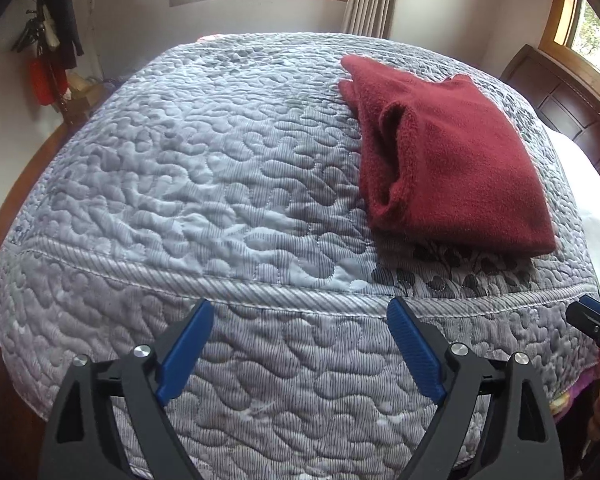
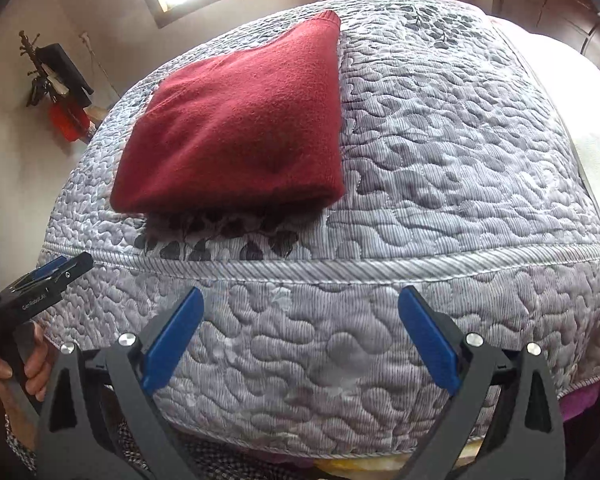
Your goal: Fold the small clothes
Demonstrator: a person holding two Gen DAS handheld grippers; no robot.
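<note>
The only legible text is "GenRobot.AI", in white on the black body of the left tool (image 2: 66, 266).

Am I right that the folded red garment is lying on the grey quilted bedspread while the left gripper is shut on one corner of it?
Not quite. The left gripper is open and holds nothing; its own wrist view shows the fingers spread apart over the near edge of the grey quilted bedspread, clear of the cloth. The folded red garment does lie on the bedspread.

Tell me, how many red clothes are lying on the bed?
1. A folded dark red fleece garment lies on the grey quilted bedspread, near the front edge. Nothing else red lies on the bed; another piece could be hidden inside the fold.
</note>
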